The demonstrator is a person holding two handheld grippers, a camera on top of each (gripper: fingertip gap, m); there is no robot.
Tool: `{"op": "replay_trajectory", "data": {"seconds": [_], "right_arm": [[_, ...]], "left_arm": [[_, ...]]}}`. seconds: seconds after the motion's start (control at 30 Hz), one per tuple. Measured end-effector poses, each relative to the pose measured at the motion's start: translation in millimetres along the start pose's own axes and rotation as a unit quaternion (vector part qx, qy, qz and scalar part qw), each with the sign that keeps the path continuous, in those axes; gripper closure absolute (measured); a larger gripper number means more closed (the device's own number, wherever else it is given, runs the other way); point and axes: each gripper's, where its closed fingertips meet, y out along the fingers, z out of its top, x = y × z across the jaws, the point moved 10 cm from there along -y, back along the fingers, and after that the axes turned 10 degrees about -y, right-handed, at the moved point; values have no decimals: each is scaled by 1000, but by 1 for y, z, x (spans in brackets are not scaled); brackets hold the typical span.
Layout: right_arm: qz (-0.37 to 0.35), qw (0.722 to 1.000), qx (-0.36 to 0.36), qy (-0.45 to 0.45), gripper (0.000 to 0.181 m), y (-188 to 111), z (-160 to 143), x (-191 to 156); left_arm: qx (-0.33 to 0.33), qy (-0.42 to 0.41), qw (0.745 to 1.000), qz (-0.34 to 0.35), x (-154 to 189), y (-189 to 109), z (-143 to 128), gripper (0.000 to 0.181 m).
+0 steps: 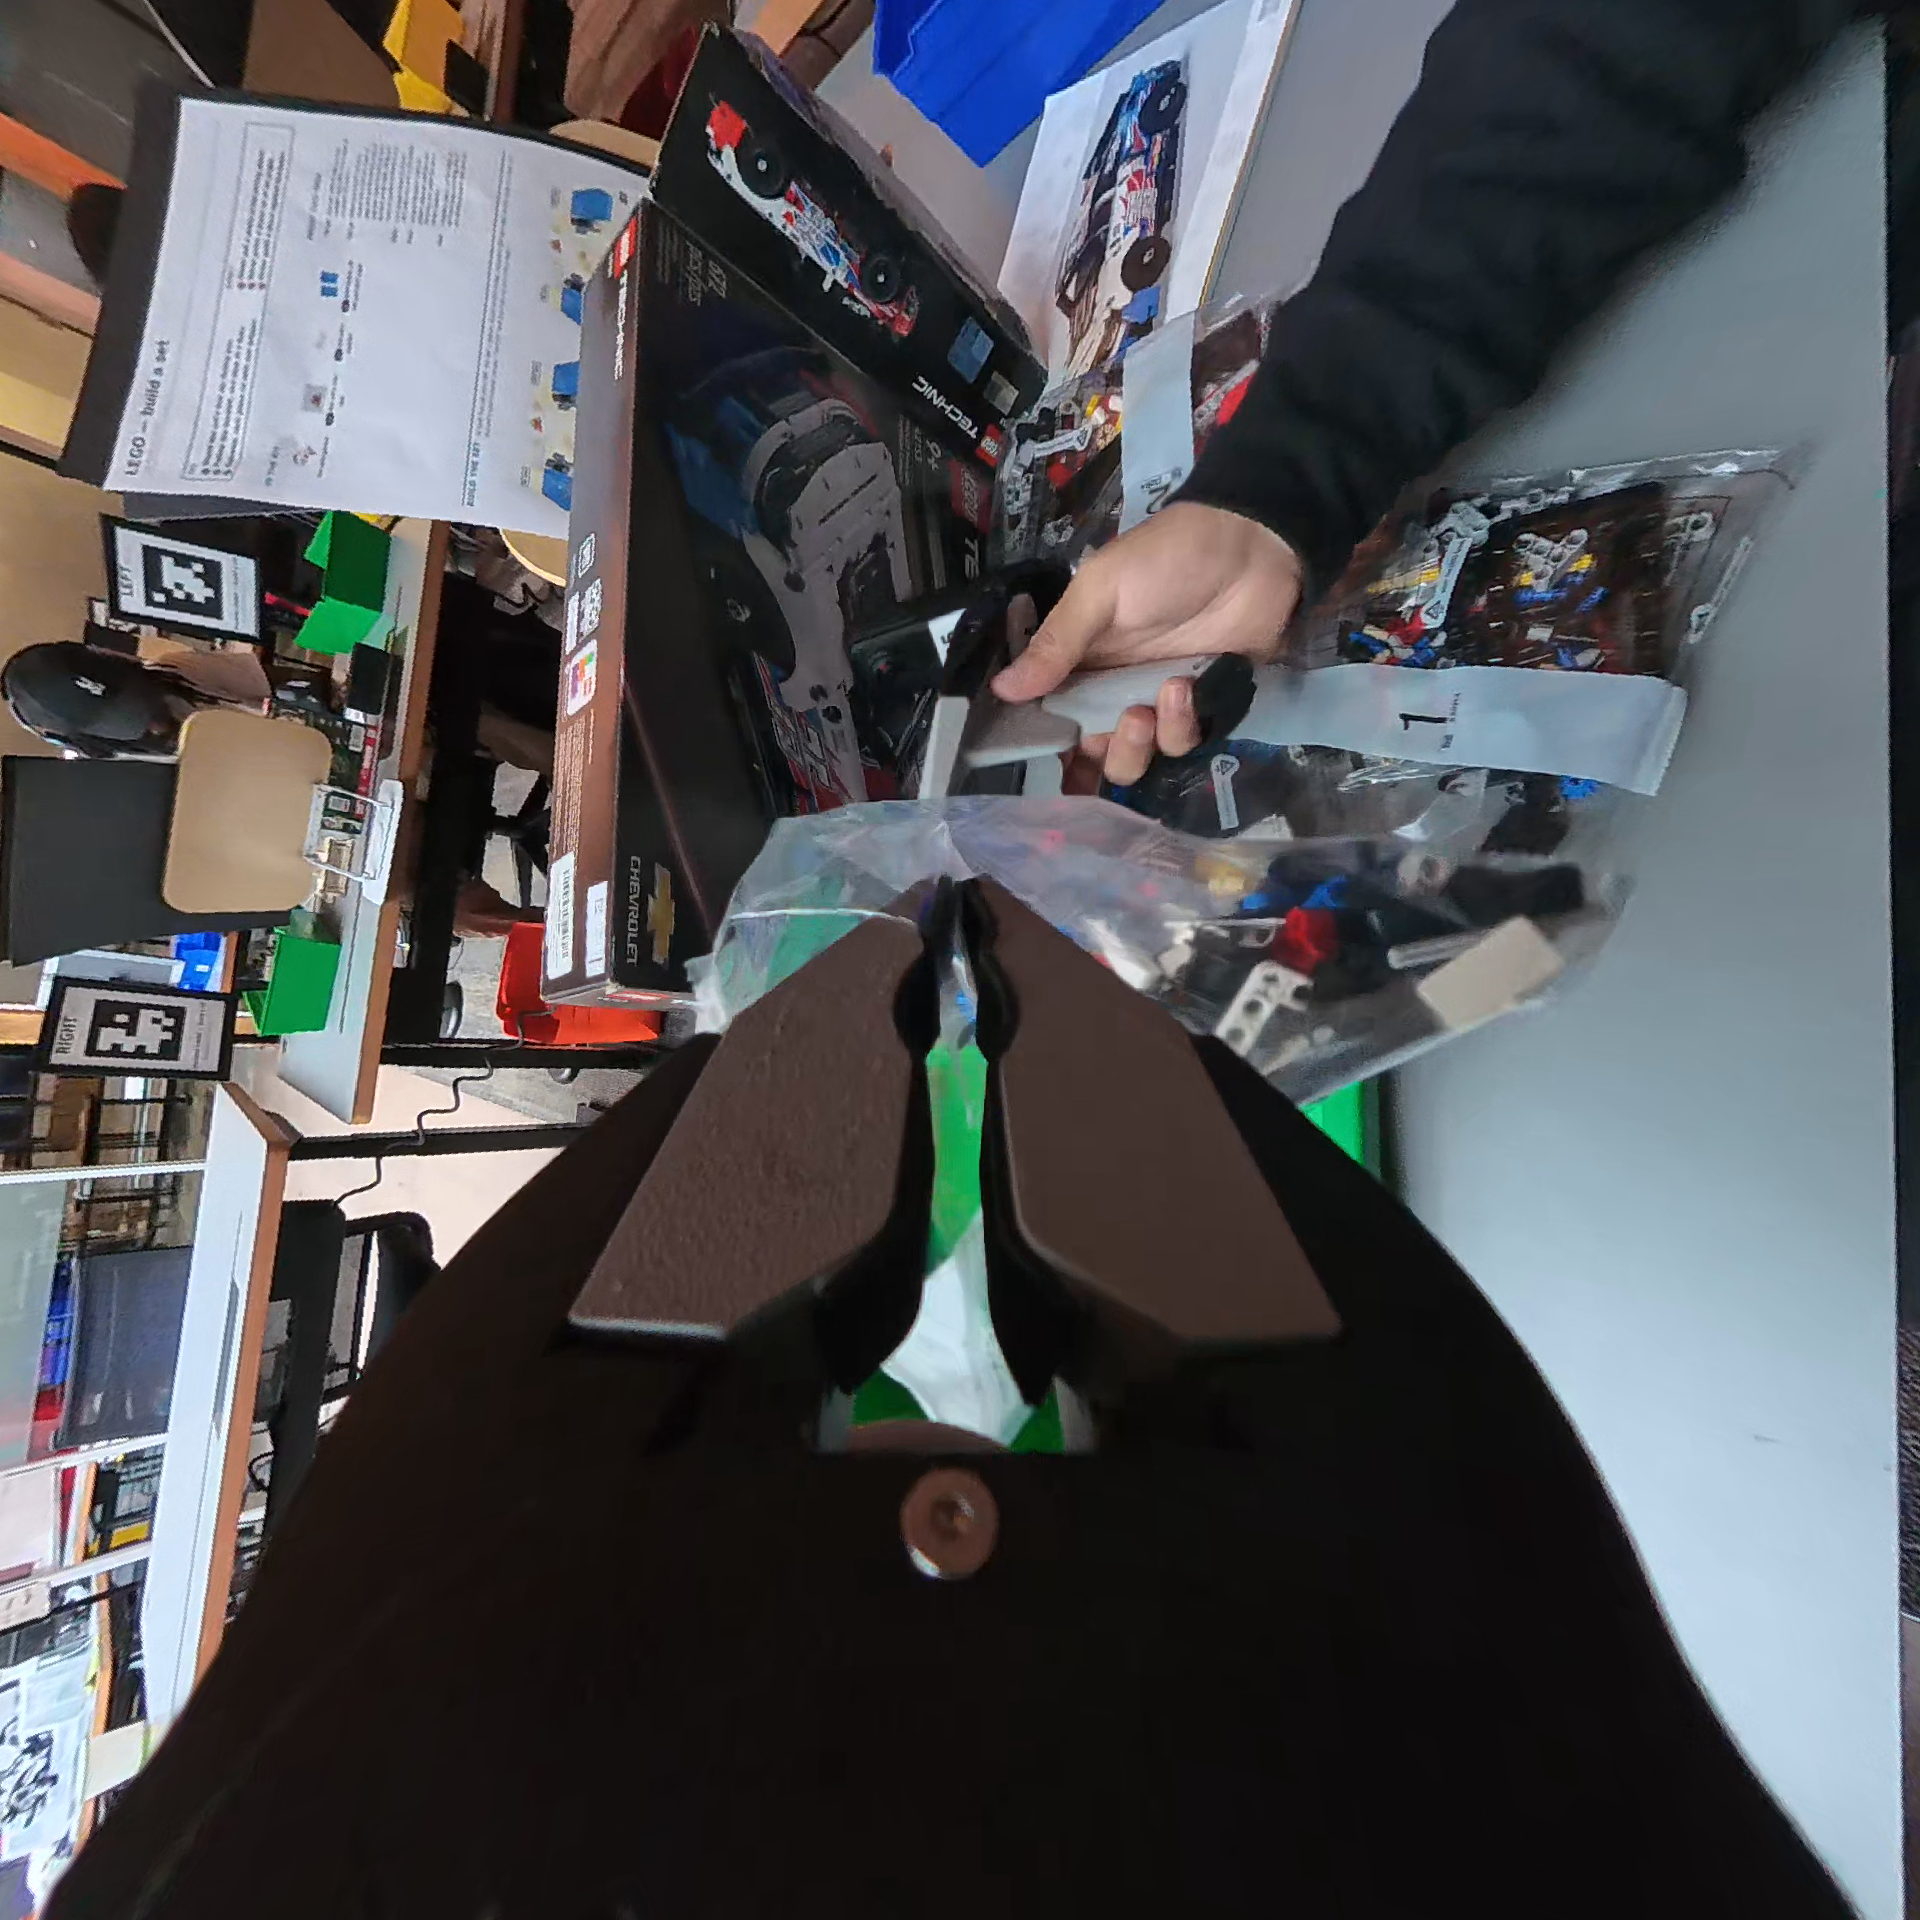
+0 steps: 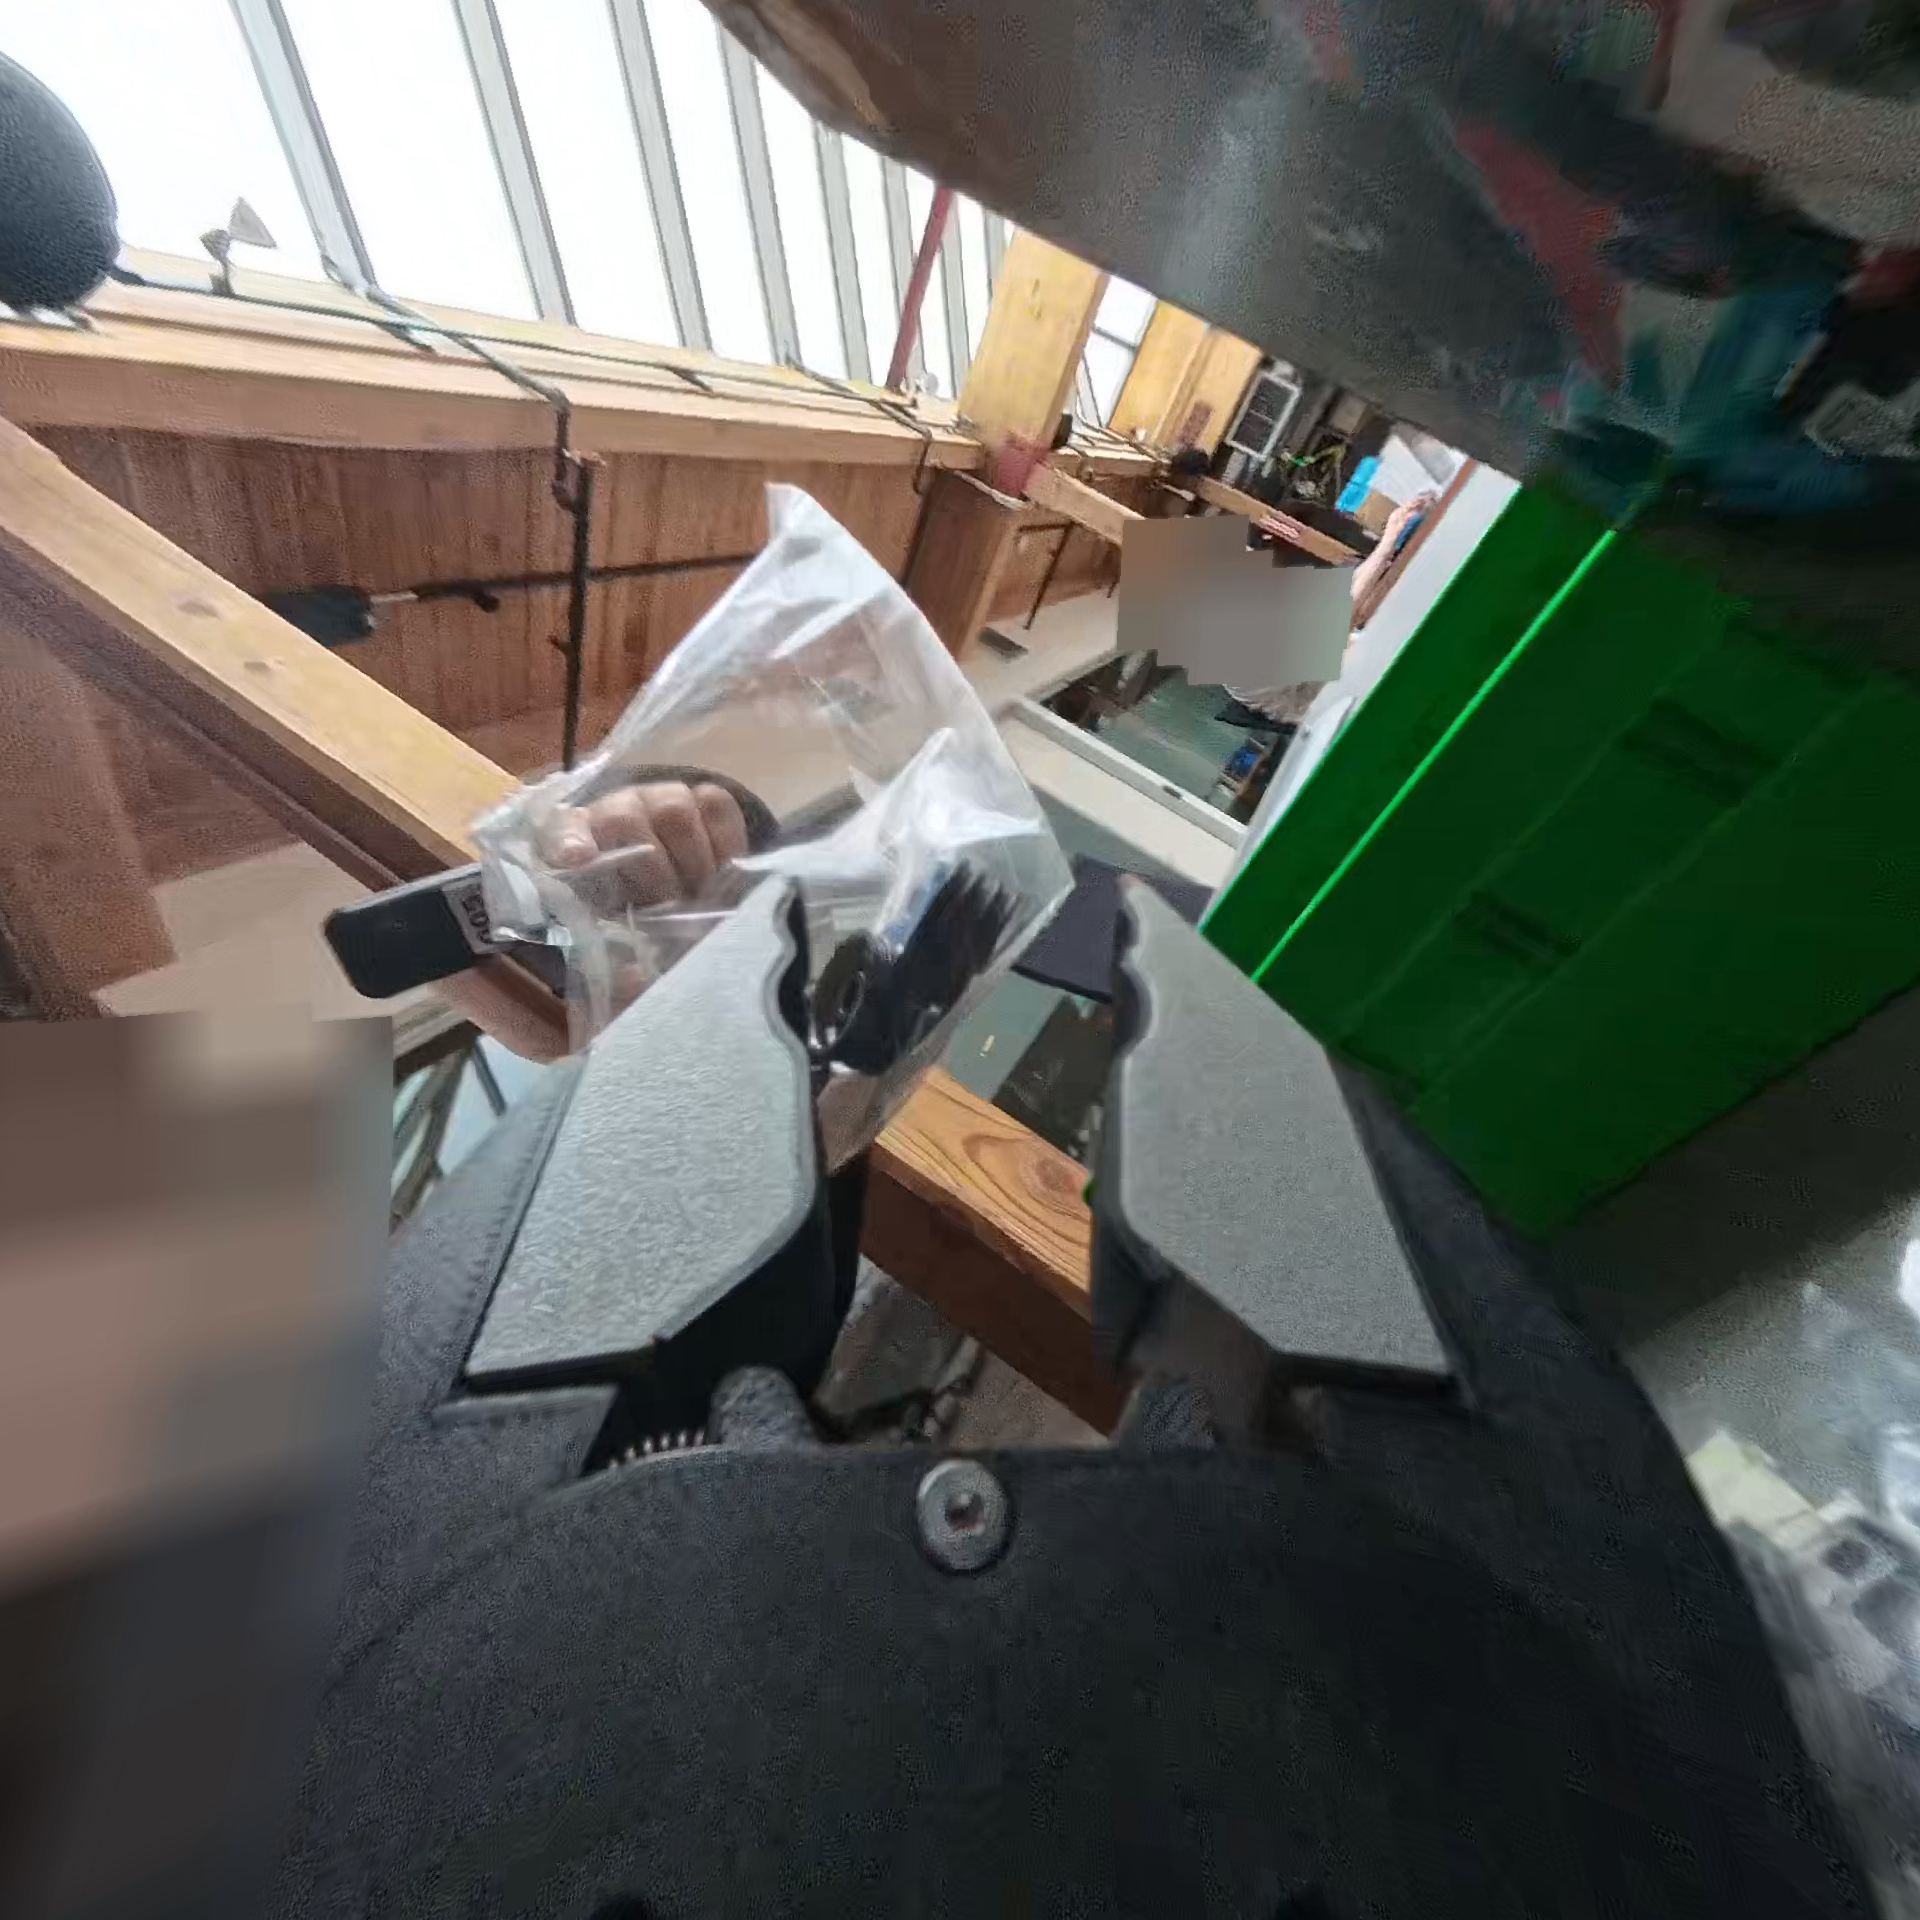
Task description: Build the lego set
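Workshop clutter fills the background: shelves, green bins, and a grey desk point(image 1: 1662, 1351) carrying the set's black box point(image 1: 727, 582) and 2 more sealed parts bags point(image 1: 1507, 603).

My left hand-held gripper point(image 1: 951, 894) is pinched tight on the corner of a clear bag point(image 1: 1195, 935) of lego pieces, which hangs just above the desk edge with its weight sagging away from me. My right hand-held gripper point(image 2: 961, 956) stands wide, jaws apart and holding nothing, with the bag's loose plastic point(image 2: 790, 727) lying against its left finger point(image 2: 675, 1122).

I judge the step in hand is tearing this bag open. To do it well, I would close the right one on the film close beside the left's pinch, not on the pieces, then pull the 2 apart slowly. Keeping the opening over the desk matters, since a sudden rip could scatter small parts to the floor.
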Motion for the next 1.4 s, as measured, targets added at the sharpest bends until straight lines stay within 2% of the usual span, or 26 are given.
{"op": "replay_trajectory", "data": {"seconds": [0.03,0.13,0.23,0.37,0.57,0.7,0.83,0.9,1.07,1.2,1.27,1.4], "right_arm": [[16,1000,20,16,153,-1,0,3],[25,997,54,53,181,-2,-4,9],[-3,997,71,14,181,-8,-1,-1],[-82,985,86,-123,181,-14,23,-44],[-205,932,22,-298,181,13,62,-105],[-299,880,-49,-366,181,41,71,-112],[-335,844,-67,-414,181,53,70,-119],[-329,844,-63,-419,181,56,74,-124],[-319,846,-74,-421,181,69,83,-134],[-324,838,-113,-424,181,73,83,-145],[-334,833,-134,-420,181,76,80,-141],[-347,835,-145,-401,181,79,72,-122]], "left_arm": [[0,0,1000,1,1,0,-1,181],[3,-6,1000,6,1,1,-7,181],[1,-34,999,23,-5,-1,-19,181],[7,-105,992,76,-18,-1,-60,181],[48,-240,963,111,-11,23,-144,181],[48,-315,937,144,-10,47,-179,180],[29,-363,920,145,-15,50,-189,181],[-6,-364,919,154,-18,47,-193,181],[-33,-338,928,153,-28,37,-179,181],[-46,-386,916,98,-27,37,-180,181],[-48,-414,903,102,-28,40,-187,181],[-115,-443,870,181,-18,51,-203,149]]}}
